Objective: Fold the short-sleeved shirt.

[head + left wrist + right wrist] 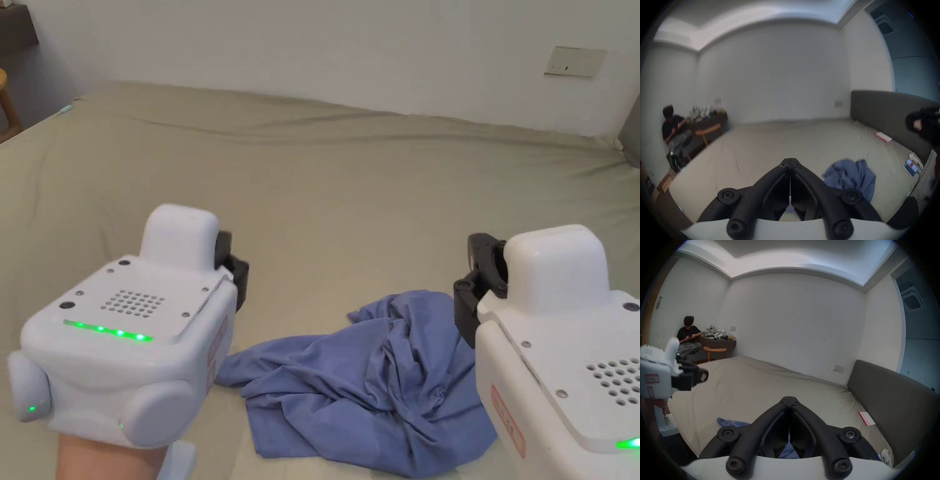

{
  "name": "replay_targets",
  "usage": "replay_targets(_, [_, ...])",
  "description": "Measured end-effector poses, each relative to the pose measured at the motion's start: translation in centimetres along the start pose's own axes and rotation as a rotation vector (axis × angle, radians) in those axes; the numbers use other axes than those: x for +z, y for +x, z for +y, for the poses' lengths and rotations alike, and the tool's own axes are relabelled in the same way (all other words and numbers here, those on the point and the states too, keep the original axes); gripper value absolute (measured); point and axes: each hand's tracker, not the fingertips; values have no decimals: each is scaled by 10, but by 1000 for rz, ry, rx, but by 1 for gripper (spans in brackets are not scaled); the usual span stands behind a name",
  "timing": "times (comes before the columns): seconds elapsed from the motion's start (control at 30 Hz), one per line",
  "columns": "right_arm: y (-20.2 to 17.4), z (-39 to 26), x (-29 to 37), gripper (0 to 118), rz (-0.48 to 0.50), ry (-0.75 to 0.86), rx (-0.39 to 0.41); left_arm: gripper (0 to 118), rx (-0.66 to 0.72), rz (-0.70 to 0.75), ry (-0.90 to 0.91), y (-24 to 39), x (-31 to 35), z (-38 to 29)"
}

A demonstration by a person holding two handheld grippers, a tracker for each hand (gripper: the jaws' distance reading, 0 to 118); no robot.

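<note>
**Both grippers held over the bed, shirt crumpled between them**

At the far left of the room, a person (688, 337) sits by a dark wall-mounted shelf (718, 342) cluttered with small items, with a round wooden stool (715, 351) just beside it.

The white, boxy left gripper (240, 275), with a row of green lights on its top, is held above the wide bed covered in an olive-beige sheet (350, 187). In the left gripper view its black jaws are pressed together at the tips with nothing between them.

To the right of it, near the front edge of the bed, lies the crumpled blue short-sleeved shirt (381, 381), bunched into loose folds and resting flat on the sheet. Neither gripper touches it.

The white right gripper (469, 294) is held above the shirt's right edge. In the right gripper view its black jaws also meet at the tips, holding nothing.

Farther right, a dark grey padded headboard (893, 402) runs along the bed's side, with a thin pink-edged book (866, 418) lying on the sheet next to it.
</note>
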Motion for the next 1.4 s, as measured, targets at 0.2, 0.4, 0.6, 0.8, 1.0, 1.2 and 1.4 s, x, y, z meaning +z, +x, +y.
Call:
replay_targets(0.2, [11, -40, -28, 2, -15, -126, -3, 0, 54, 14, -298, -27, -82, -74])
replay_targets(0.4, [30, -77, -51, 2, -29, -239, 3, 112, 126, 12, -507, -35, -156, -127])
replay_targets(0.6, [42, -97, -72, 2, -27, -344, 36, 86, 107, 30, -572, -29, -200, -154])
replay_targets(0.8, [63, -89, -132, 2, 99, -419, 101, 50, 135, 50, -550, -32, -203, -149])
replay_targets(1.0, [71, -82, -263, 40, 250, -614, 132, 4, 122, 16, -473, -36, -175, -132])
replay_targets(1.2, [79, -146, -406, 116, 319, -926, 237, 4, 146, 49, -499, -49, -148, -132])
replay_targets(1.4, [72, -196, -442, 116, 322, -1085, 276, 4, 150, 43, -519, -58, -145, -150])
